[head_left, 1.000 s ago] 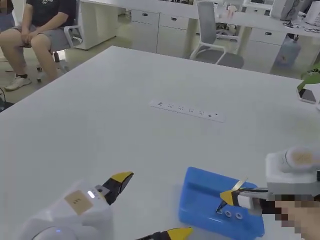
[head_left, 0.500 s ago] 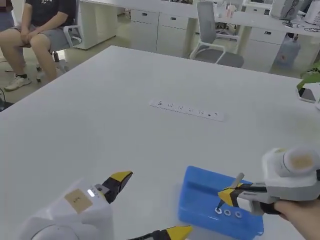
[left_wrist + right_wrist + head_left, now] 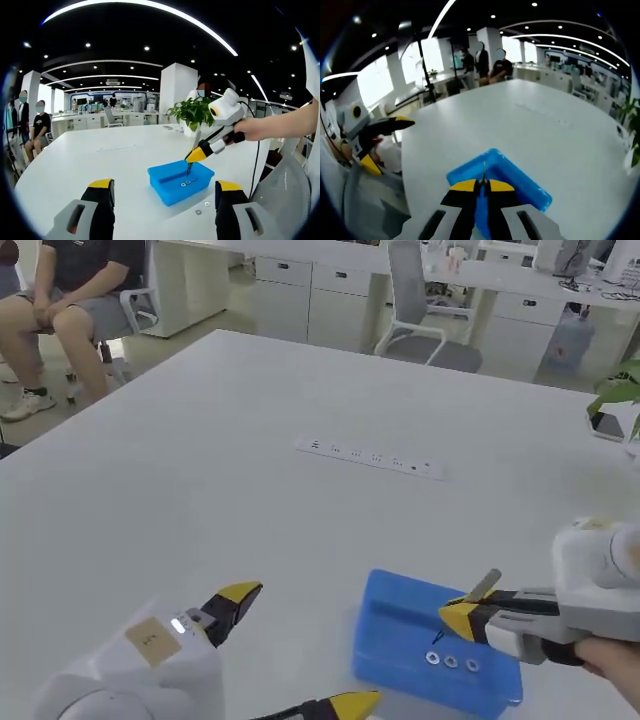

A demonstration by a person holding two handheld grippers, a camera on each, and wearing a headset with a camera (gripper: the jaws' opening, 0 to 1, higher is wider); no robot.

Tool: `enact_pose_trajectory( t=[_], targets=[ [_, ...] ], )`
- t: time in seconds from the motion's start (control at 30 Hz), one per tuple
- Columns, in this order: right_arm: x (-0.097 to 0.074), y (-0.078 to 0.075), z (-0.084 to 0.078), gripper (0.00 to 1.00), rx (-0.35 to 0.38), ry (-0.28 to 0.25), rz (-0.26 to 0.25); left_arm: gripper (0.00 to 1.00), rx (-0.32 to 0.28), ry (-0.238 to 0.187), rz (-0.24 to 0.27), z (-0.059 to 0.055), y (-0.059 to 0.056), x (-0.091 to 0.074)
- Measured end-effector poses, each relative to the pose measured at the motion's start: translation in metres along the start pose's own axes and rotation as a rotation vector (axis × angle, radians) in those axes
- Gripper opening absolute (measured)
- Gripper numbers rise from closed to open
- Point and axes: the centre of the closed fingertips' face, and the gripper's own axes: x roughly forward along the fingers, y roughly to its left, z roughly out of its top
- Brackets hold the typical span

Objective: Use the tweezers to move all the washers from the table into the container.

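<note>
right gripper [image 3: 462, 620] gripping tweezers [image 3: 487, 583], just lifted | washers [image 3: 450, 661] sit in container [image 3: 395, 605] under it, drop done | left gripper [image 3: 298, 648] open

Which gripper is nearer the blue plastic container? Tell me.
Right. The right gripper, shut on the metal tweezers, hangs above the right side of the blue plastic container; the left gripper sits open to its left, apart.

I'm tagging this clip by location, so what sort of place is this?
Probably an open-plan office or lab: rows of white desks with drawer units, a swivel chair, and recessed ceiling lights.
</note>
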Motion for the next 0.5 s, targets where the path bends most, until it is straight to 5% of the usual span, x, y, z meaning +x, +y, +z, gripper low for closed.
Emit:
enact_pose_trajectory(
  t=[0.23,0.5],
  targets=[
    [-0.008,0.017,-0.005,0.04,-0.002,-0.008,0.026,0.84,0.001,0.002,0.000,-0.001,0.001,0.000],
    [-0.008,0.029,-0.033,0.04,0.026,0.040,0.053,0.84,-0.007,-0.005,0.005,0.000,0.001,-0.001]
  ],
)
